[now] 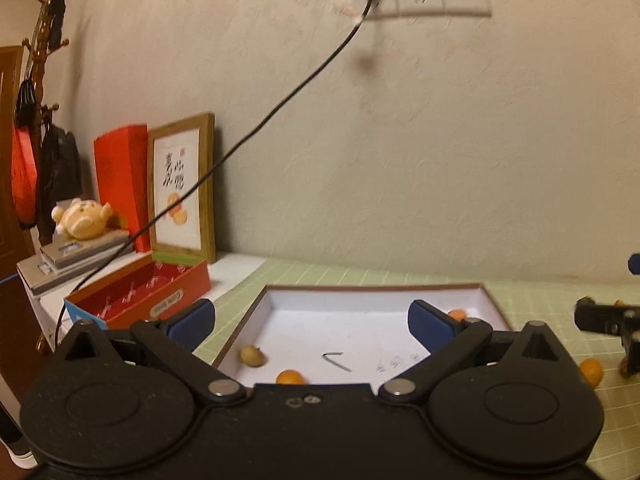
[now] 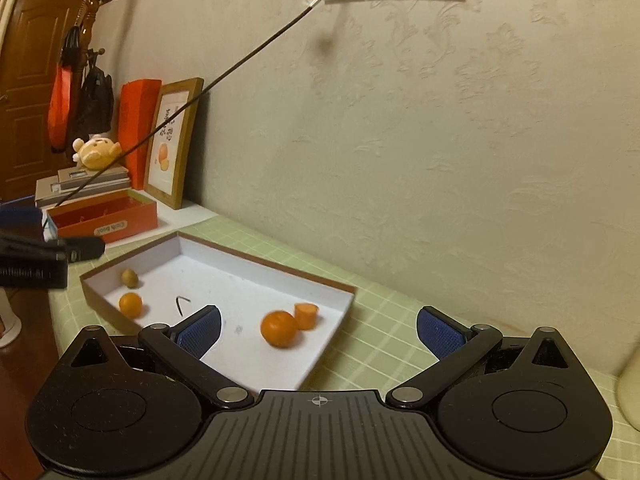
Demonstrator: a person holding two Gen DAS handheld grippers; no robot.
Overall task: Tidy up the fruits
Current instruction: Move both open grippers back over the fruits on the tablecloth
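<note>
Blue-padded fingers of the right gripper stand wide apart with nothing between them, hovering over the near corner of the shallow white tray on the green checked table. Inside the tray, a round orange lies just beside a cut orange piece towards the right-hand corner; a smaller orange fruit and a brownish-yellow fruit sit near the left wall, with a bent black wire (shape unclear) between the groups. The left gripper is likewise spread open and empty above the tray's near edge. One more orange fruit rests on the table outside the tray, to its right.
</note>
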